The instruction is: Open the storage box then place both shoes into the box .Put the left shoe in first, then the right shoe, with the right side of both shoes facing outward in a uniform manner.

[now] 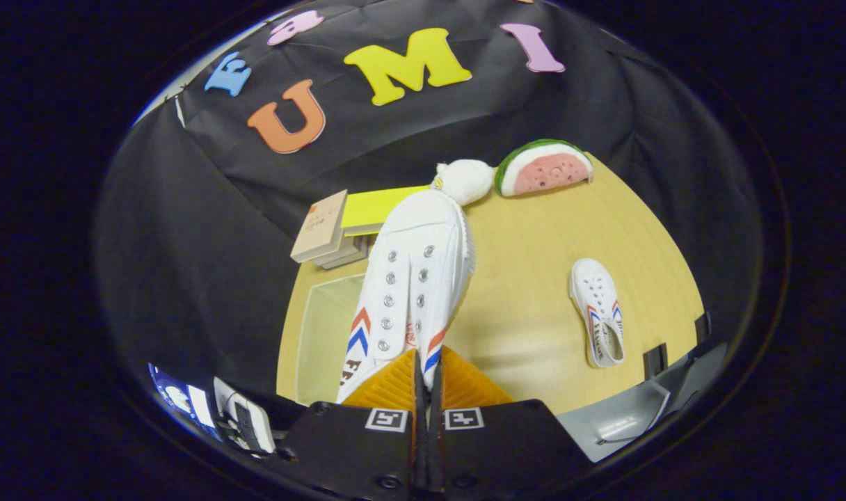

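**One shoe up in the air, one shoe waiting**

The held shoe is white with red and blue stripes. It hangs right in front of the gripper, toe pointing away toward 12 o'clock. The two orange fingers are squeezed close together on the back part of the shoe — a thin bit of it is pinched between them, so the shoe cannot drop. I think it is held by the heel end so the toe can go into the box first.

The storage box sits on the table just below the shoe, toward 9 o'clock of it. It looks pale and see-through, its top looks open, and I can see nothing inside it yet. So the lid step looks done, and no shoe is in.

The other shoe lies flat on the yellow table, well apart at 3 o'clock, with its toe toward 12 o'clock. It waits its turn.

Farther off at 12 o'clock are a white plush toy and a watermelon plush, touching each other. A stack of books sits at 11 o'clock, beyond the box.
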